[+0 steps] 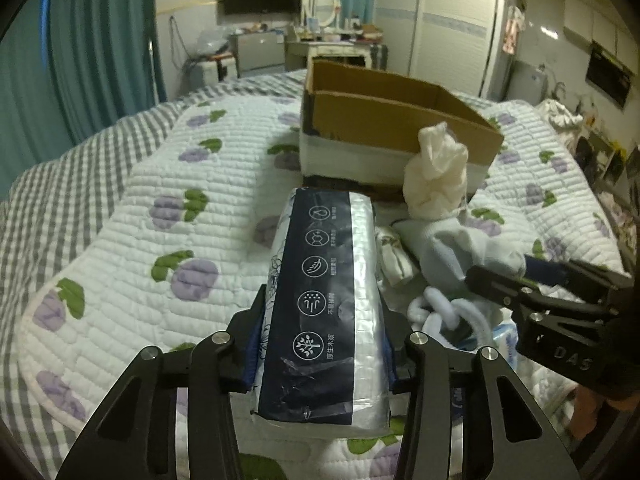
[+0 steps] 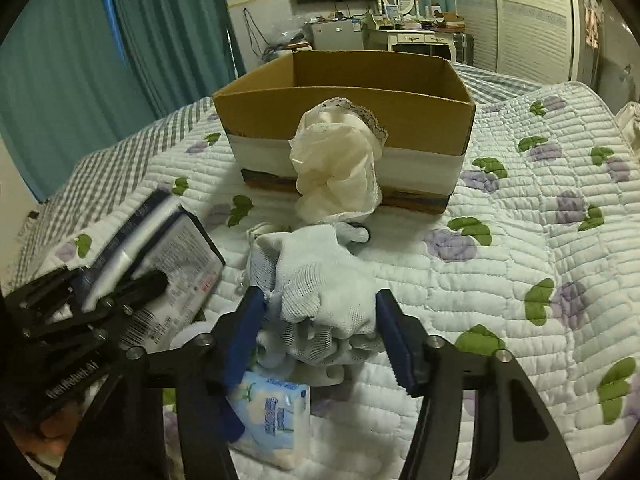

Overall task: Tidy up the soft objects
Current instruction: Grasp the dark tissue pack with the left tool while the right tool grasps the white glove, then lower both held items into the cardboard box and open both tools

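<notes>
While the cardboard box point(image 2: 344, 92) sits on the quilted bed point(image 2: 520, 264), the left gripper point(image 1: 320, 344) squeezes a long dark-blue tissue pack point(image 1: 324, 304) between its fingers, holding it in front of the box. The right gripper point(image 2: 320, 332) has its blue pads point(image 2: 394, 340) spread wide around a white knit glove point(image 2: 320, 280), which lies in a soft pile in front of the box. A cream lacy cloth point(image 2: 340, 160) leans against the box's front wall. A small light-blue tissue packet point(image 2: 276, 412) lies nearer than the glove.
</notes>
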`<state>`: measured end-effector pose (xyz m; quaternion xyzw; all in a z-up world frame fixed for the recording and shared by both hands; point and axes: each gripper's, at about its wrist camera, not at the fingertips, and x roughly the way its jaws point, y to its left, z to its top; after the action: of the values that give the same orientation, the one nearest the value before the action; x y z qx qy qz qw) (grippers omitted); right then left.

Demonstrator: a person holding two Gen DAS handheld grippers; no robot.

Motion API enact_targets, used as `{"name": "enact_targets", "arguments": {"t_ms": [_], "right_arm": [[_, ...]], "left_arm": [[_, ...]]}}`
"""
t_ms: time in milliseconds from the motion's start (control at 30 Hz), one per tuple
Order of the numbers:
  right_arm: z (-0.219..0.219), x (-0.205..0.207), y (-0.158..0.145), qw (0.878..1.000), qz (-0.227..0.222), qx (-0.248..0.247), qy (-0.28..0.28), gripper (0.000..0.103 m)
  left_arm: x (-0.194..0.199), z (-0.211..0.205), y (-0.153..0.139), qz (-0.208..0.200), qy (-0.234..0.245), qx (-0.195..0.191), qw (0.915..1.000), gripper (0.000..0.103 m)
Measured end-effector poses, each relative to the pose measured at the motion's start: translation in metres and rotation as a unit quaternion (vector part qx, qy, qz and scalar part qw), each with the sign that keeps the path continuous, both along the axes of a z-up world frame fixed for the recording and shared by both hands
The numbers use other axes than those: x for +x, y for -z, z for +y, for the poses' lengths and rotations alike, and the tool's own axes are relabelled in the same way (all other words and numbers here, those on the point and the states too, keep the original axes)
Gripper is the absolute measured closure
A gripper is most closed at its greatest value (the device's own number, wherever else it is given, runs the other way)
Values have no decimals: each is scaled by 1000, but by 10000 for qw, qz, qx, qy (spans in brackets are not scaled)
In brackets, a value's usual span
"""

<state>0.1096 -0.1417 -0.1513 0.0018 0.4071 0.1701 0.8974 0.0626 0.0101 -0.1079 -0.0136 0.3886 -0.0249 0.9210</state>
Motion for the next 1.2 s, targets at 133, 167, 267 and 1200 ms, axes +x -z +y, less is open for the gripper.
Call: {"name": "enact_targets", "arguments": {"t_ms": [133, 167, 267, 1200], "right_arm": [[-4, -14, -14, 9997, -204, 100, 1, 69], [-5, -19, -21, 9995, -288, 104, 11, 70], [-11, -26, -44, 9986, -441, 281, -19, 72], [-27, 129, -174, 9855, -1658, 288, 217, 74]], "left_arm": [[-7, -1, -17, -178, -16, 37, 9998, 59], [-8, -1, -22, -211, -22, 18, 9998, 59], [-6, -3, -41, -288, -30, -70, 9996, 59], [191, -31, -100, -792, 151, 248, 9964, 59]]}}
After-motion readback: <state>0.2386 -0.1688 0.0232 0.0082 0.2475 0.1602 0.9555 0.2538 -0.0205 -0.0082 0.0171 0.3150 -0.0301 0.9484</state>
